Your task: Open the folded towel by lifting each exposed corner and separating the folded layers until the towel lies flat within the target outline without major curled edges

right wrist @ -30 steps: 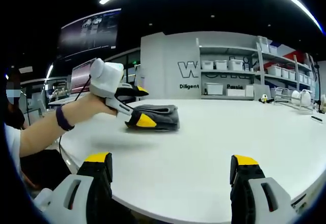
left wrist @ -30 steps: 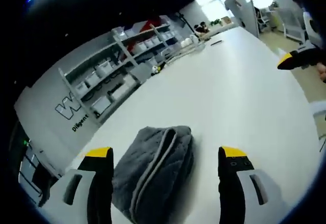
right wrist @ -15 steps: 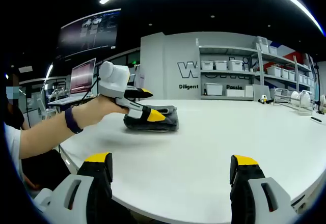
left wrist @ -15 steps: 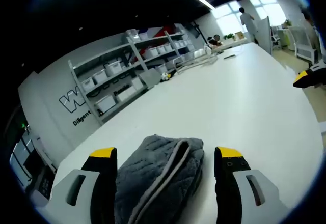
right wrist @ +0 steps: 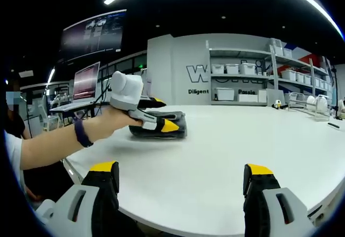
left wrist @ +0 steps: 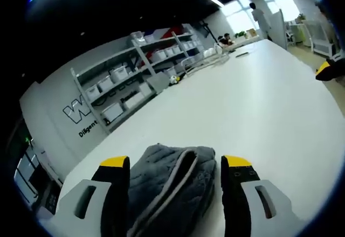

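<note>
A folded grey towel point(left wrist: 171, 186) with a lighter hem lies on the white table point(left wrist: 253, 102), between the jaws of my left gripper point(left wrist: 176, 164), which stands open around it. In the right gripper view the same towel point(right wrist: 168, 124) sits far off on the table, with the left gripper point(right wrist: 160, 114) over it, held by a person's hand point(right wrist: 110, 123). My right gripper point(right wrist: 182, 169) stands open at the table's near edge, well apart from the towel, with nothing between its jaws. Its yellow tip point(left wrist: 327, 69) pokes into the left gripper view from the right.
Grey shelves with white bins point(left wrist: 140, 67) line the wall behind the table. Small items point(left wrist: 215, 51) lie at the table's far end. A monitor point(right wrist: 86, 81) and a desk stand to the left. A person point(left wrist: 260, 12) stands far back by the windows.
The left gripper has slid further over the towel and its jaws stand a little closer together. The right gripper has stayed still.
</note>
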